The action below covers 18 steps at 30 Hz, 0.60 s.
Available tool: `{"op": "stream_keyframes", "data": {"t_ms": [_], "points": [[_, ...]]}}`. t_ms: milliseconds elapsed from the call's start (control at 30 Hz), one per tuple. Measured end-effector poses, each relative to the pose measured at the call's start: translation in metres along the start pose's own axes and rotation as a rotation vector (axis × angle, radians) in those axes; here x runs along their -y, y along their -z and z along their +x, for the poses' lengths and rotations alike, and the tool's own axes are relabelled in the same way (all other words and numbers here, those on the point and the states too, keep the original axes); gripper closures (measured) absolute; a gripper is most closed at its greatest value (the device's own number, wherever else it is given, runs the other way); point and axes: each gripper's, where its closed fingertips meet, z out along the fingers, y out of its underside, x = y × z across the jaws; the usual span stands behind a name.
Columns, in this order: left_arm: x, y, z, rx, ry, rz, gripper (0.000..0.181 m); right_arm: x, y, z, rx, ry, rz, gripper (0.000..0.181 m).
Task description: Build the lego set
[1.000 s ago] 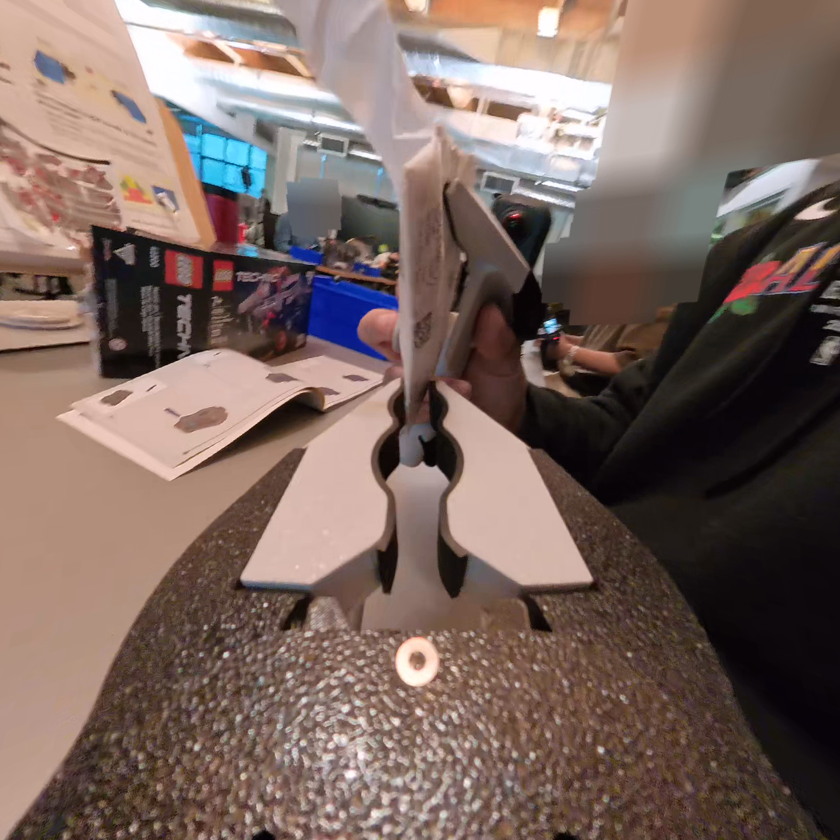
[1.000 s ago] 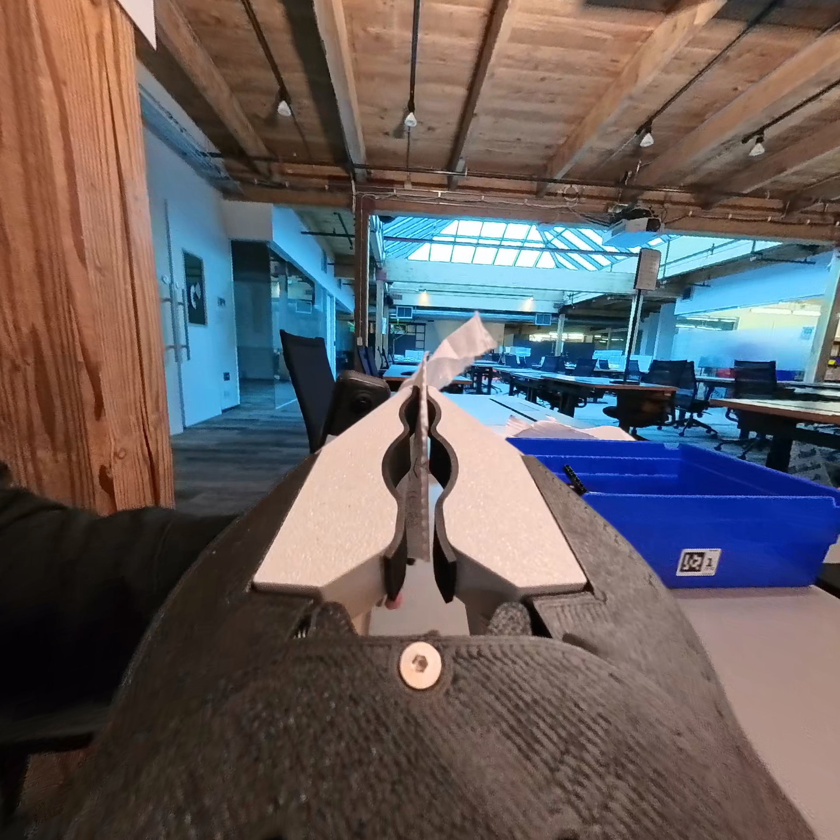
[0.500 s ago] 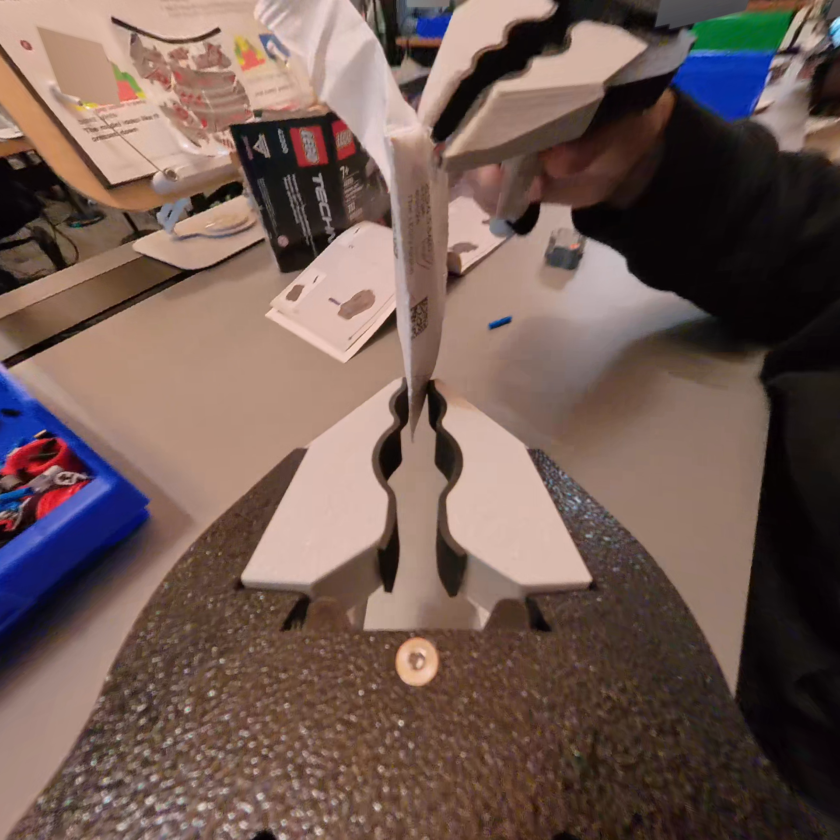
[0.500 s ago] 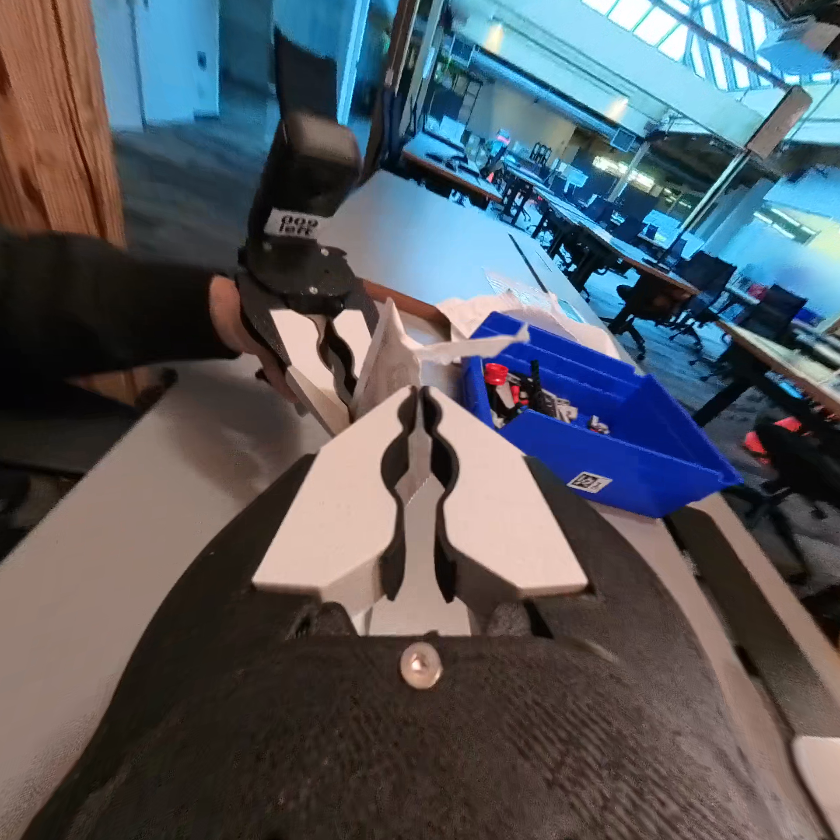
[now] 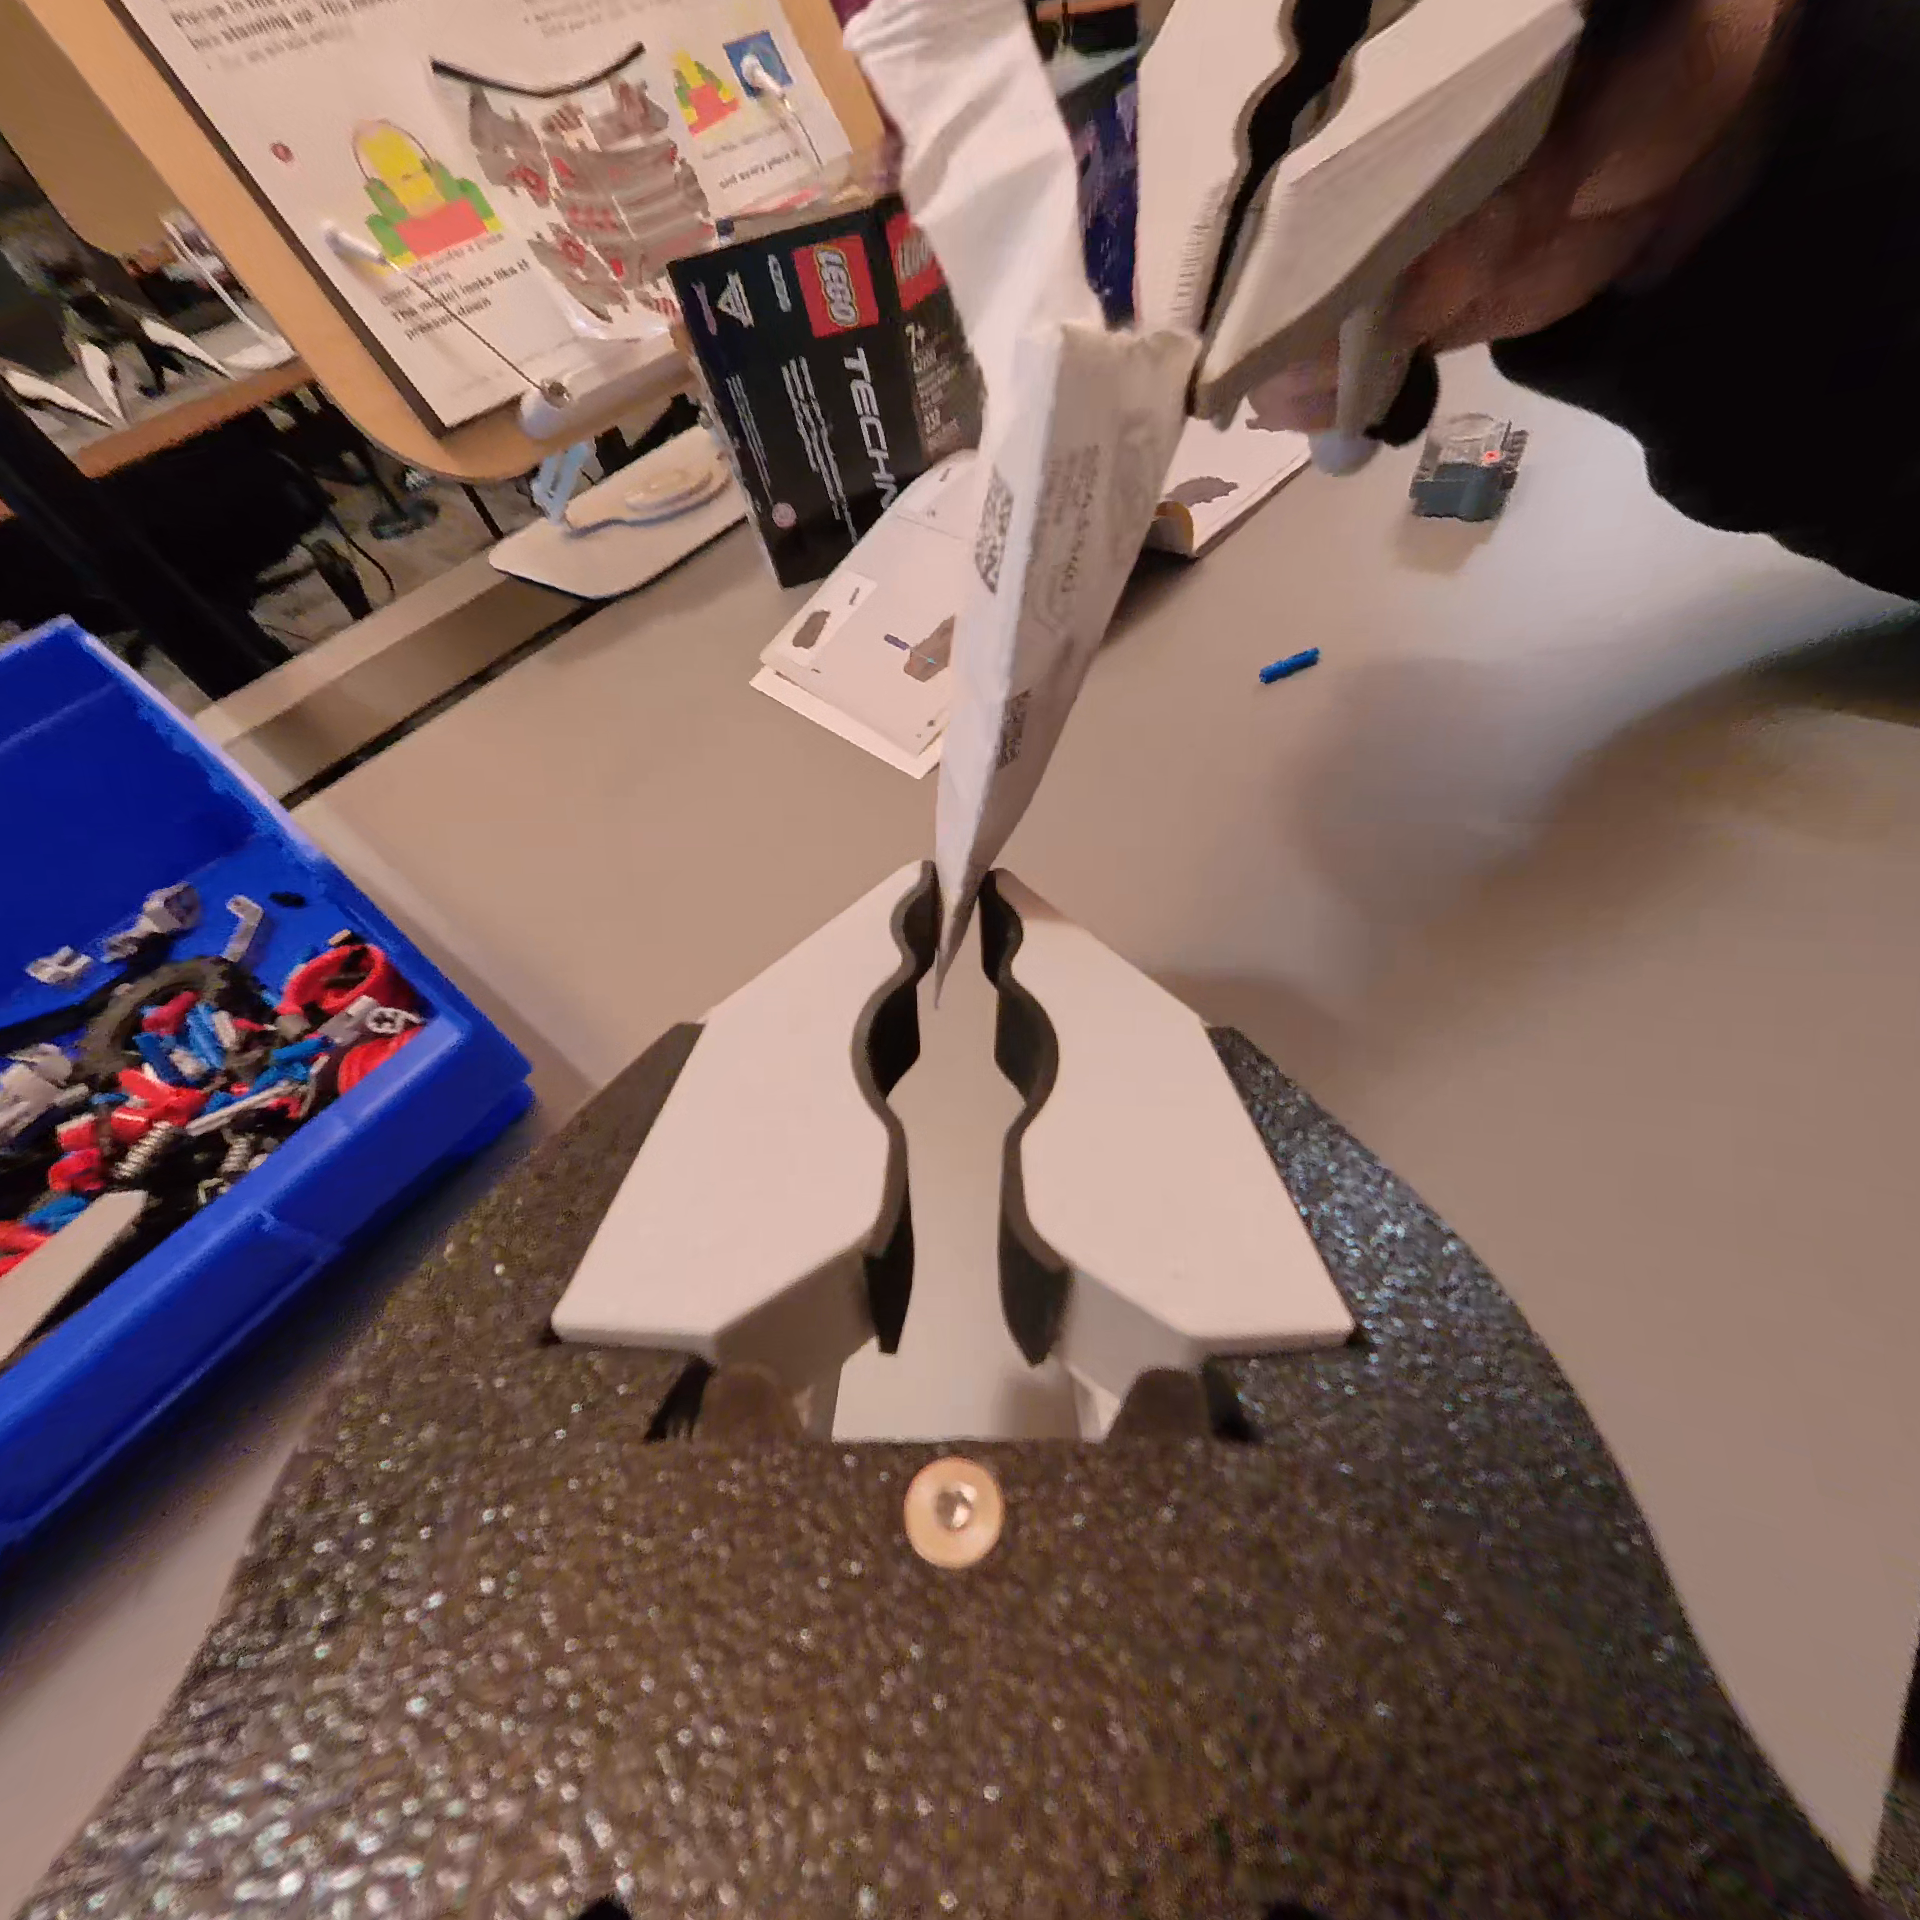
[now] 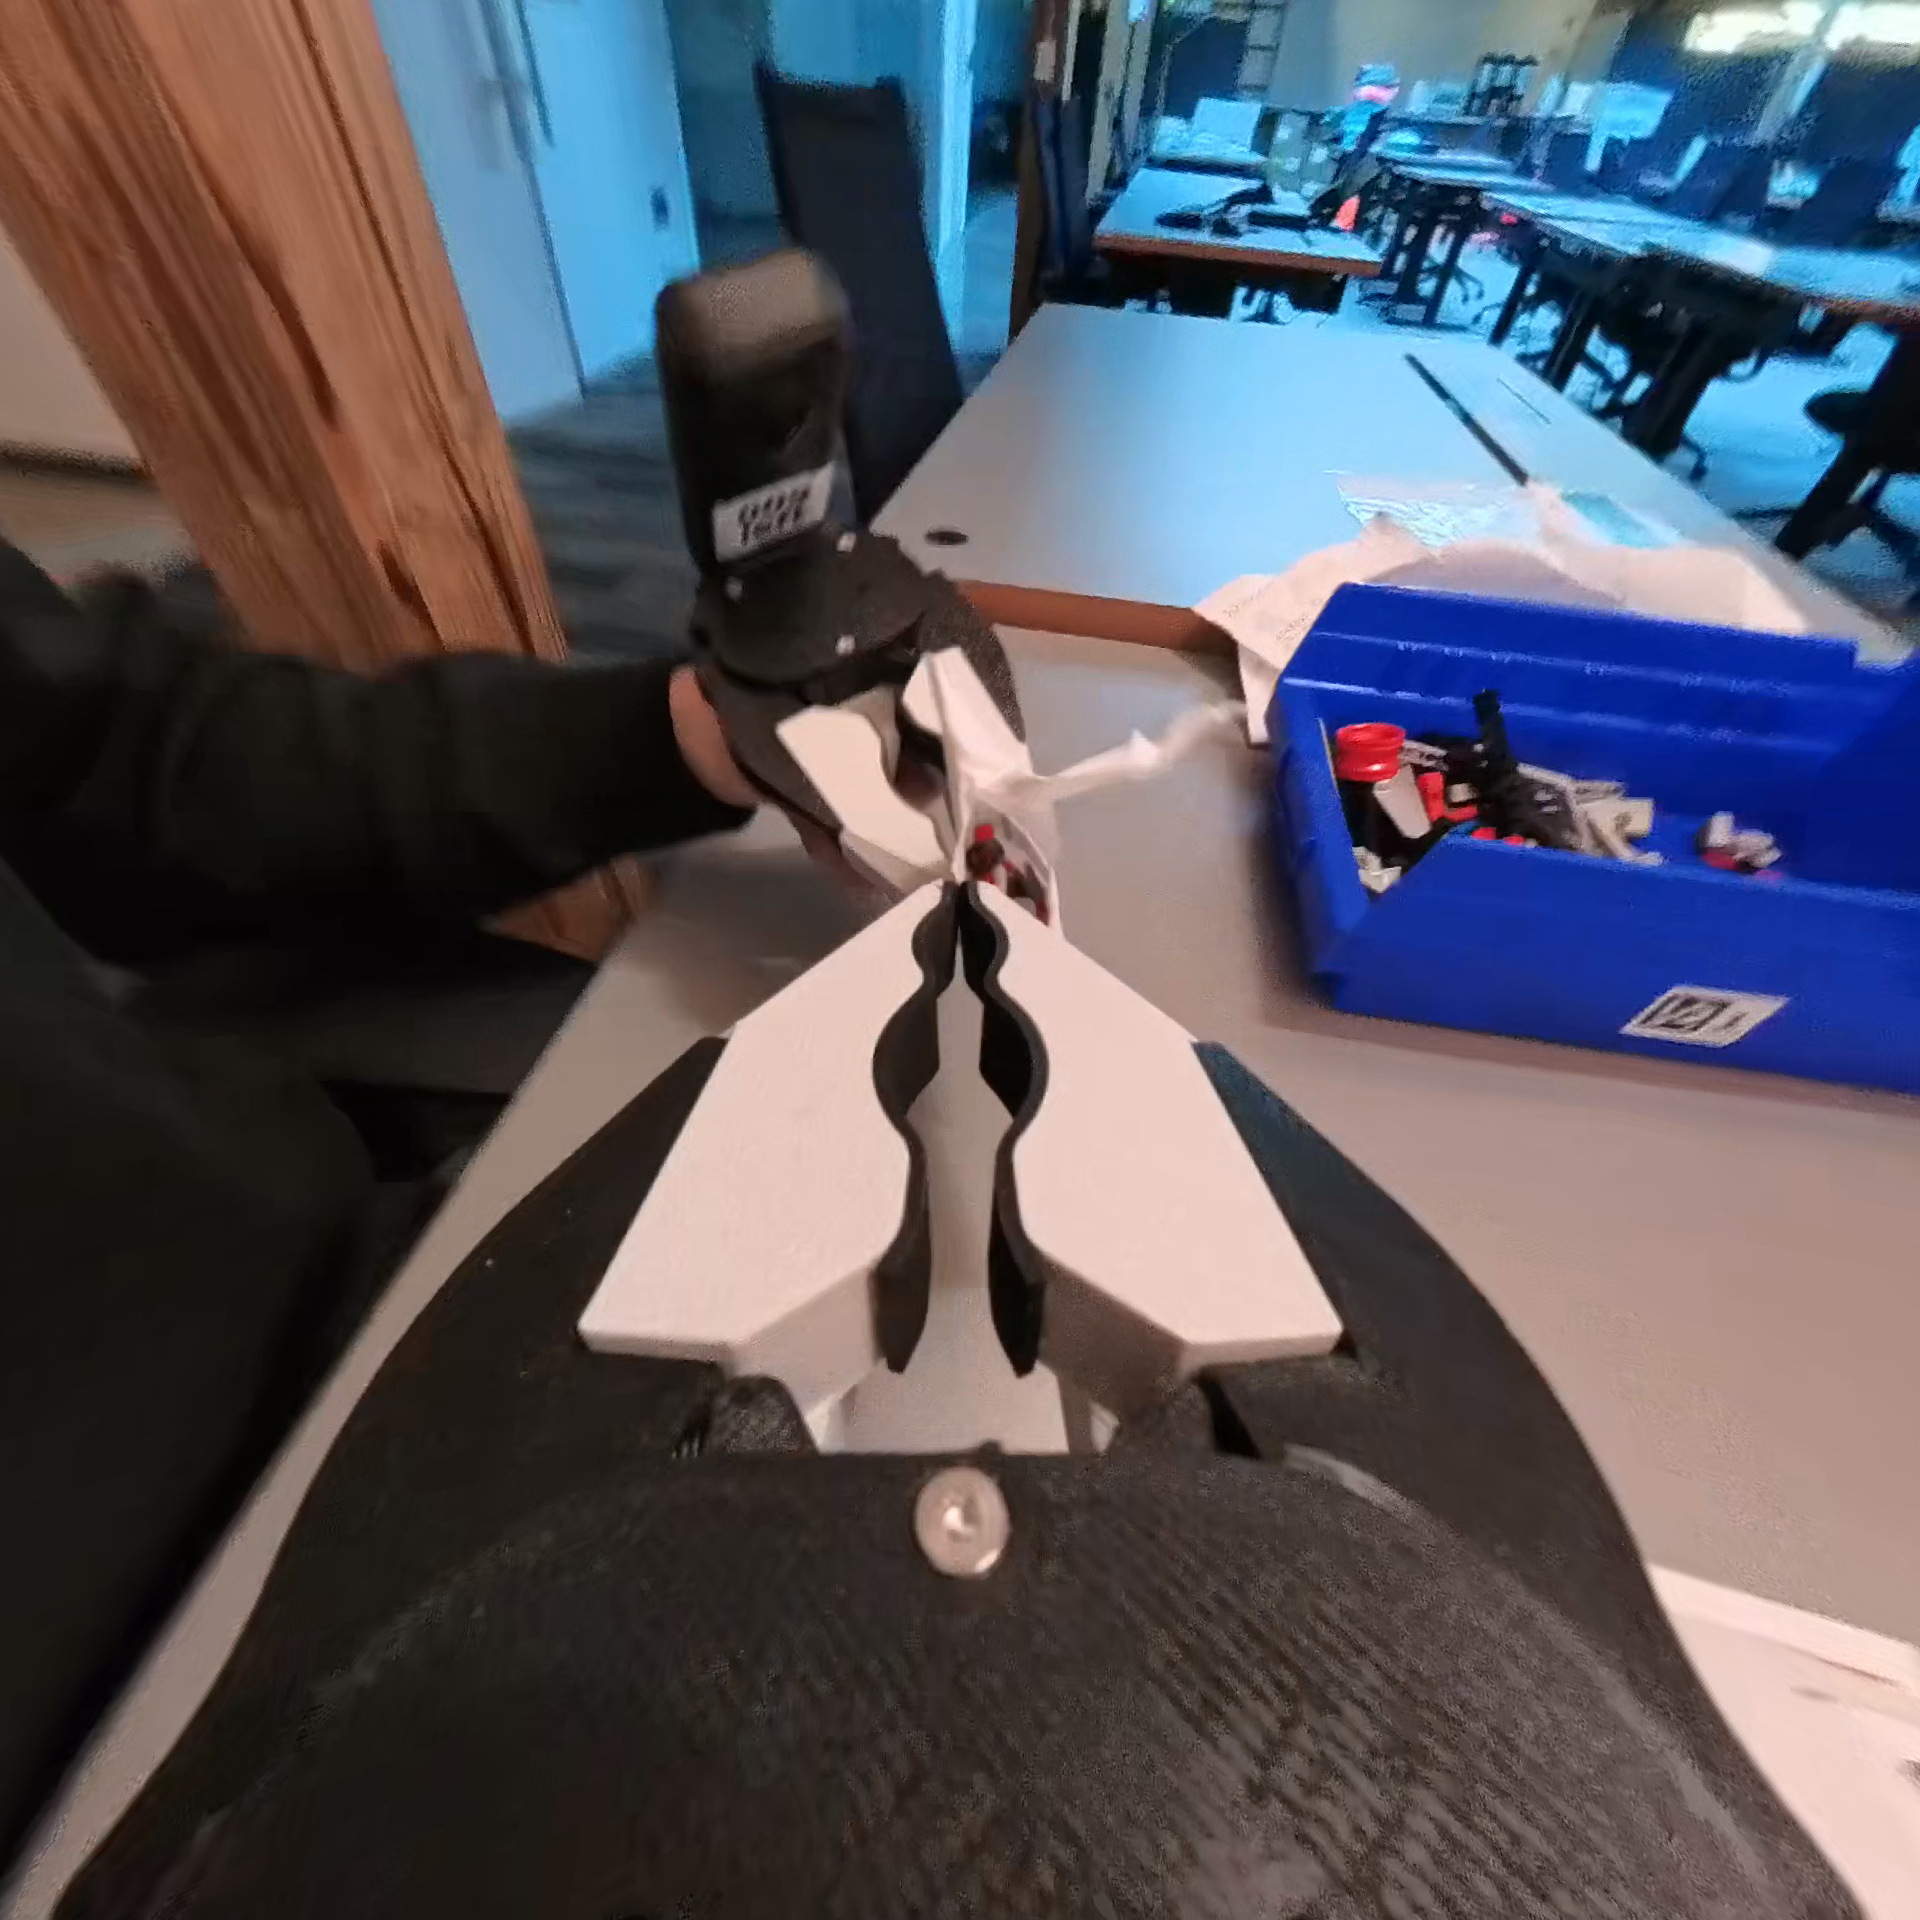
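A white paper parts bag (image 5: 1049, 540) hangs between my two grippers above the grey table (image 5: 1455, 987). My left gripper (image 5: 958, 899) is shut on the bag's lower corner. My right gripper (image 5: 1210, 343) comes in from the top right and is shut on the bag's torn upper edge. In the right wrist view my right gripper (image 6: 958, 906) pinches the bag (image 6: 1003, 821), which is open, with red and dark pieces (image 6: 982, 857) showing inside. The left gripper (image 6: 925, 790) holds its far side. A torn paper strip (image 6: 1143, 750) trails to the right.
A blue bin (image 5: 343, 1143) of loose red, blue, grey and black parts sits on the left, also in the right wrist view (image 6: 1538, 935). A black set box (image 5: 831, 395), open instruction booklet (image 5: 873, 665), blue pin (image 5: 1288, 665) and small grey block (image 5: 1465, 480) lie beyond. A wooden post (image 6: 260, 312) stands at the table edge. Tip to tip, the grippers are about 8 centimeters apart.
Both grippers have tipped down from facing the ceiling to facing the table, carrying the bag with them. The bag's top now gapes open and pieces show inside.
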Motion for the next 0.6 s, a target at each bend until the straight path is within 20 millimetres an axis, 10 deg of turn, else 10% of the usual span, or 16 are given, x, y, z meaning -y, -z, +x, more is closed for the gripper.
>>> {"op": "stream_keyframes", "data": {"t_ms": [33,600], "points": [[0.002,0.0,0.0,-0.002,-0.004,0.015,0.177,0.003,0.0,0.0,0.02,-0.074,0.032,0.181],[0.051,0.0,0.018,-0.218,0.366,0.474,0.135,0.056,0.007,0.0,0.056,-0.24,0.384,0.181]]}}
